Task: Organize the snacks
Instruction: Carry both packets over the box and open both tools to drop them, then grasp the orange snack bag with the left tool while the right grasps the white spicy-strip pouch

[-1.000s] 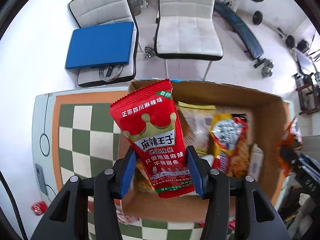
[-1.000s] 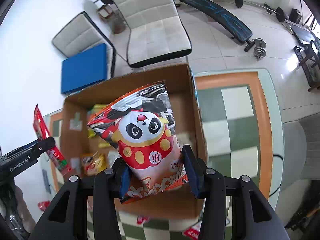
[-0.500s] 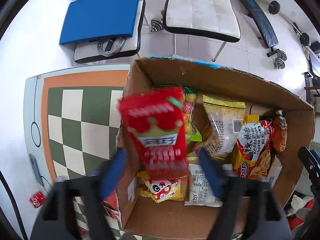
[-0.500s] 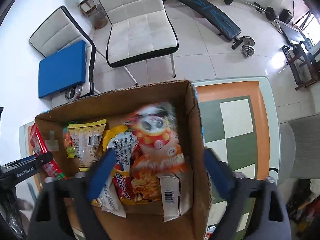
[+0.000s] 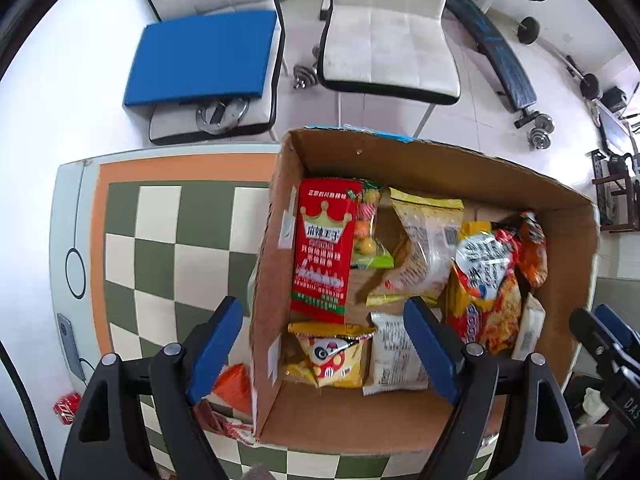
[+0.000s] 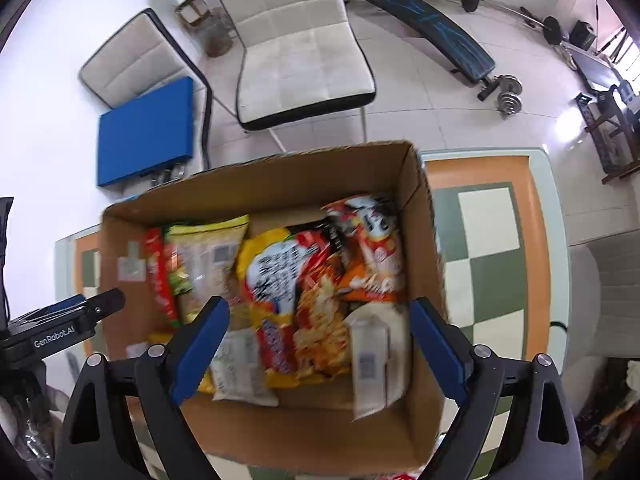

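Note:
An open cardboard box (image 5: 440, 168) (image 6: 280, 184) holds several snack packets. A red crown packet (image 5: 322, 250) lies along its left wall in the left wrist view. An orange panda packet (image 6: 372, 248) lies at the box's right side in the right wrist view, also seen in the left wrist view (image 5: 532, 248). My left gripper (image 5: 322, 354) is open and empty above the box's near left corner. My right gripper (image 6: 318, 354) is open and empty above the box's near side.
The box sits on a checkered table (image 5: 160, 248) (image 6: 488, 248). A few packets (image 5: 232, 392) lie on the table beside the box's near left corner. Two white chairs (image 5: 384, 28), one with a blue cushion (image 5: 200, 56), stand beyond the table.
Both grippers opened and let go: the red crown packet dropped into the box's left side and the panda packet into its right side. Both grippers have pulled back above the box.

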Action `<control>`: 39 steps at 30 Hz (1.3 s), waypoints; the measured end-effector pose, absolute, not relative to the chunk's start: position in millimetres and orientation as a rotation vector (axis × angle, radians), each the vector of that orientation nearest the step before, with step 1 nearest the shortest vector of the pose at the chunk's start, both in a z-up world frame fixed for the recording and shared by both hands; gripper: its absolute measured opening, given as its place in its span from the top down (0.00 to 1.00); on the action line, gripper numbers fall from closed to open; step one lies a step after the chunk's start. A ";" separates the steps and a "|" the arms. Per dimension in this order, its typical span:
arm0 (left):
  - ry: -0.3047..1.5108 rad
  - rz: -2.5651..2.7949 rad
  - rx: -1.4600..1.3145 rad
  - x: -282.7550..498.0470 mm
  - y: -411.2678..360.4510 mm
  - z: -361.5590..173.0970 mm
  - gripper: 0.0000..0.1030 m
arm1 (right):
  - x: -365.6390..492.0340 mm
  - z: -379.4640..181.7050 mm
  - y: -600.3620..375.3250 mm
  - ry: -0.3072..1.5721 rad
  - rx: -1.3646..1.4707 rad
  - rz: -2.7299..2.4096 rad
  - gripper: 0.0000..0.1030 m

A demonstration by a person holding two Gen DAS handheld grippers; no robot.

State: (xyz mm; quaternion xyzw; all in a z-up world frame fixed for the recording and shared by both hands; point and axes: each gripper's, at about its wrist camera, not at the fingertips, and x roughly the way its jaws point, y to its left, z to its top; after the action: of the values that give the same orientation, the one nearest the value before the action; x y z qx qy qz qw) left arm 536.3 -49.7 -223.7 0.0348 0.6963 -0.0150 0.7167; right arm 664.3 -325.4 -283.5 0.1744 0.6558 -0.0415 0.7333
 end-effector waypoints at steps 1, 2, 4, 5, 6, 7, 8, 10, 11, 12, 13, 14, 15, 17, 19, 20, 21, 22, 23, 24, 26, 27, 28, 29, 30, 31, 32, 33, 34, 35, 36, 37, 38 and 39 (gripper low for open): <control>1.525 -0.032 0.071 531.0 -47.5 -218.3 0.20 | 659.2 -279.9 -322.6 1.439 0.391 -0.076 0.09; 1.503 -0.027 0.068 522.1 -45.3 -210.3 0.20 | 652.5 -276.0 -319.0 1.433 0.402 -0.057 0.09; 1.465 -0.025 0.056 505.2 -39.6 -197.3 0.20 | 637.5 -268.5 -309.9 1.423 0.414 -0.019 0.09; 1.436 -0.017 0.055 491.7 -35.4 -189.2 0.20 | 629.0 -265.0 -305.0 1.418 0.418 -0.002 0.09; 1.424 -0.014 0.058 484.0 -32.5 -186.1 0.20 | 622.2 -262.6 -301.0 1.414 0.422 0.012 0.09; 1.408 -0.005 0.062 473.0 -27.9 -182.1 0.20 | 611.6 -259.9 -295.5 1.412 0.429 0.035 0.09; 1.396 0.015 0.053 460.5 -20.3 -179.0 0.20 | 600.6 -258.0 -289.6 1.412 0.438 0.057 0.09; 1.390 0.041 0.011 439.3 -3.7 -178.6 0.20 | 580.0 -255.8 -279.9 1.411 0.462 0.093 0.09; 1.400 0.056 -0.030 428.8 8.1 -181.7 0.20 | 569.0 -255.8 -275.8 1.412 0.473 0.104 0.09; 1.413 0.077 -0.075 419.2 21.0 -186.9 0.20 | 561.0 -256.2 -274.4 1.412 0.482 0.108 0.09; 1.426 0.098 -0.122 410.6 33.8 -193.1 0.20 | 548.3 -257.2 -272.5 1.408 0.496 0.109 0.09; 1.440 0.122 -0.176 402.3 47.6 -201.6 0.20 | 537.9 -258.9 -271.9 1.404 0.505 0.102 0.09; 1.453 0.146 -0.219 395.5 59.0 -210.4 0.20 | 529.5 -261.4 -272.7 1.404 0.511 0.093 0.09; 1.491 0.185 -0.316 385.0 79.7 -233.3 0.20 | 508.8 -268.4 -276.2 1.402 0.540 0.069 0.09; 1.518 0.215 -0.397 377.3 92.9 -254.8 0.20 | 490.9 -279.4 -282.5 1.416 0.580 0.037 0.09; 1.526 0.225 -0.432 375.9 98.1 -265.6 0.20 | 480.0 -287.9 -287.1 1.424 0.615 0.018 0.09; 1.528 0.238 -0.451 373.8 101.4 -273.8 0.20 | 476.0 -293.2 -290.3 1.428 0.631 0.003 0.09; 1.526 0.259 -0.477 373.7 105.8 -283.1 0.20 | 469.9 -299.9 -293.7 1.437 0.640 -0.020 0.09; 1.523 0.267 -0.501 372.0 109.4 -288.2 0.20 | 462.2 -307.2 -298.1 1.447 0.651 -0.051 0.09; 1.521 0.277 -0.527 372.3 112.5 -294.3 0.20 | 455.4 -312.7 -302.7 1.451 0.670 -0.079 0.09; 1.513 0.295 -0.593 372.1 118.0 -308.0 0.20 | 443.2 -321.7 -310.5 1.455 0.706 -0.127 0.09; 1.514 0.295 -0.612 373.4 118.9 -312.2 0.20 | 438.9 -325.0 -312.9 1.461 0.710 -0.144 0.09; 1.518 0.297 -0.625 374.3 119.3 -317.9 0.20 | 435.3 -327.3 -314.9 1.463 0.708 -0.162 0.09; 1.522 0.295 -0.634 375.3 118.8 -323.7 0.20 | 432.1 -328.9 -316.8 1.460 0.700 -0.182 0.09; 1.524 0.291 -0.641 376.8 119.9 -328.1 0.20 | 431.0 -329.3 -318.2 1.461 0.694 -0.192 0.09; 1.528 0.288 -0.638 376.7 118.6 -332.4 0.20 | 430.0 -330.4 -320.5 1.464 0.688 -0.207 0.09; 1.529 0.287 -0.634 377.9 117.8 -336.2 0.20 | 428.1 -331.3 -322.5 1.463 0.689 -0.218 0.09; 1.519 0.284 -0.643 377.3 119.2 -337.9 0.20 | 428.6 -331.2 -324.6 1.465 0.685 -0.224 0.09; 1.503 0.283 -0.654 378.1 121.4 -338.9 0.20 | 428.4 -331.6 -325.9 1.468 0.675 -0.233 0.09; 1.496 0.278 -0.657 379.0 121.8 -339.8 0.20 | 427.6 -332.7 -327.9 1.470 0.667 -0.243 0.09; 1.492 0.270 -0.659 380.2 122.3 -340.3 0.20 | 427.1 -333.5 -330.4 1.474 0.664 -0.248 0.09; 1.489 0.265 -0.657 379.9 123.3 -340.1 0.20 | 426.1 -334.4 -333.2 1.479 0.664 -0.259 0.09; 1.485 0.258 -0.647 380.5 123.2 -339.5 0.20 | 425.5 -335.7 -335.2 1.482 0.665 -0.268 0.09; 1.480 0.256 -0.634 379.0 123.3 -339.5 0.20 | 424.7 -337.8 -336.9 1.486 0.665 -0.278 0.09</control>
State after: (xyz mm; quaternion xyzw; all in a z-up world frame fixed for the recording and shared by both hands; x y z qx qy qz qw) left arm 379.0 123.3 -339.5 -0.2831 0.6609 0.1142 0.6856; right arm 424.7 -336.9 -337.8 0.2961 0.6615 -0.1238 0.6778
